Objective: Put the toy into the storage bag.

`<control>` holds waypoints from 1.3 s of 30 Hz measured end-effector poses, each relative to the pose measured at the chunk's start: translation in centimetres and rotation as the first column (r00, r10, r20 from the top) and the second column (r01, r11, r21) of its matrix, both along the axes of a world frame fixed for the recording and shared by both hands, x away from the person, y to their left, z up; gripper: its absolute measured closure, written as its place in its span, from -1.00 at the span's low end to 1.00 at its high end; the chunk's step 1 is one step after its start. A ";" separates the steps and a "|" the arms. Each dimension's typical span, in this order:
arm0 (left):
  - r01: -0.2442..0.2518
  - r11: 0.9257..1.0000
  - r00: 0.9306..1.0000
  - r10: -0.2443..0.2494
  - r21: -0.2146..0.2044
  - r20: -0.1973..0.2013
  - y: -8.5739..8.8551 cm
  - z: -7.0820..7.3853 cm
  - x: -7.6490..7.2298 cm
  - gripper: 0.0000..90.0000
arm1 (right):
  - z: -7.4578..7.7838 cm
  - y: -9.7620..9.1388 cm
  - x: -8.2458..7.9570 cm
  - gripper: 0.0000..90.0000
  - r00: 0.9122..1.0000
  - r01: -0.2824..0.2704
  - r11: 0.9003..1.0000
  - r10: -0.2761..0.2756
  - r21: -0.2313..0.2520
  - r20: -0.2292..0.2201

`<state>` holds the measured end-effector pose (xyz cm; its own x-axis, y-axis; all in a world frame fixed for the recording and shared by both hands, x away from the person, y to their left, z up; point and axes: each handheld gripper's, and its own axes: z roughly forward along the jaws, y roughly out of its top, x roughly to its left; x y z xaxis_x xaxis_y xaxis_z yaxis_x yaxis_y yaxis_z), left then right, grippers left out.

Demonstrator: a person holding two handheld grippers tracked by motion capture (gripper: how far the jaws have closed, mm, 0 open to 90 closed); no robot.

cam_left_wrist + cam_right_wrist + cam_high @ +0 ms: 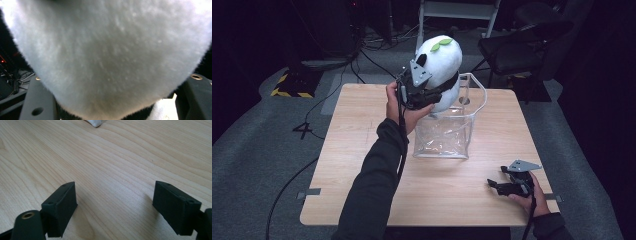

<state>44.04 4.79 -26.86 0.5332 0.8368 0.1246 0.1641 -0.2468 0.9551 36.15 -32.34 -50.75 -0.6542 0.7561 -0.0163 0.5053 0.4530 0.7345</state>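
Left tool (432,97) grips plush panda (443,60) — lower body hidden behind clear bag (447,135).

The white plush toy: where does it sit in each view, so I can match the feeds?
High view: white plush toy top centre, above the clear bag, clamped by the left hand-held gripper.
Left gripper view: its white fur sits between the jaws.
Right gripper view: not identifiable.
Shared landmark: wooden table.

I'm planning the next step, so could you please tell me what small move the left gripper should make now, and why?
Probably lower it: the left gripper holds the white plush toy above the clear bag's open top, and the right gripper rests open on the table.
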 end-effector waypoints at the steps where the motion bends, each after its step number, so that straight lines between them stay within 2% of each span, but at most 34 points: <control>1: 0.008 1.000 1.000 -0.008 0.003 -0.006 -0.2 -0.2 0.0 -0.28 | 0.0 0.0 0.0 -0.57 1.000 0.000 1.000 0.000 0.000 0.000; 5: 0.022 0.999 1.000 -0.022 0.036 -0.015 -1.0 -0.7 0.1 -0.28 | 0.0 0.0 0.0 -0.57 1.000 0.000 1.000 0.000 0.000 0.000; 16: 0.036 0.998 0.998 -0.033 0.061 -0.048 -2.5 -2.0 0.5 -0.29 | 0.0 0.0 0.0 -0.57 1.000 0.000 1.000 0.000 0.000 0.001; 19: 0.039 0.996 0.998 -0.034 0.081 -0.057 -3.1 -2.4 0.7 -0.29 | 0.0 0.0 0.0 -0.57 1.000 -0.001 1.000 0.001 0.000 0.001; 23: 0.052 0.991 0.997 -0.043 0.122 -0.071 -4.2 -2.9 1.0 -0.30 | 0.0 0.0 0.0 -0.57 1.000 -0.001 1.000 0.001 0.000 0.001; 28: 0.065 0.989 0.994 -0.053 0.135 -0.090 -5.0 -3.3 1.1 -0.31 | 0.0 0.0 0.0 -0.57 1.000 -0.001 1.000 0.001 0.000 0.001; 31: 0.079 0.985 0.992 -0.063 0.155 -0.108 -5.5 -3.5 1.3 -0.34 | 0.0 0.0 0.0 -0.57 1.000 -0.002 1.000 0.002 -0.001 0.002; 39: 0.087 0.980 0.988 -0.062 0.180 -0.142 -6.0 -3.9 1.5 -0.39 | 0.0 0.0 0.0 -0.57 1.000 -0.002 1.000 0.002 -0.001 0.002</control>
<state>45.53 -1.18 -30.81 0.6157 0.7632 0.1960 0.2632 -0.4337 0.8618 36.14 -32.34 -50.75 -0.6559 0.7547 -0.0179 0.5032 0.4547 0.7349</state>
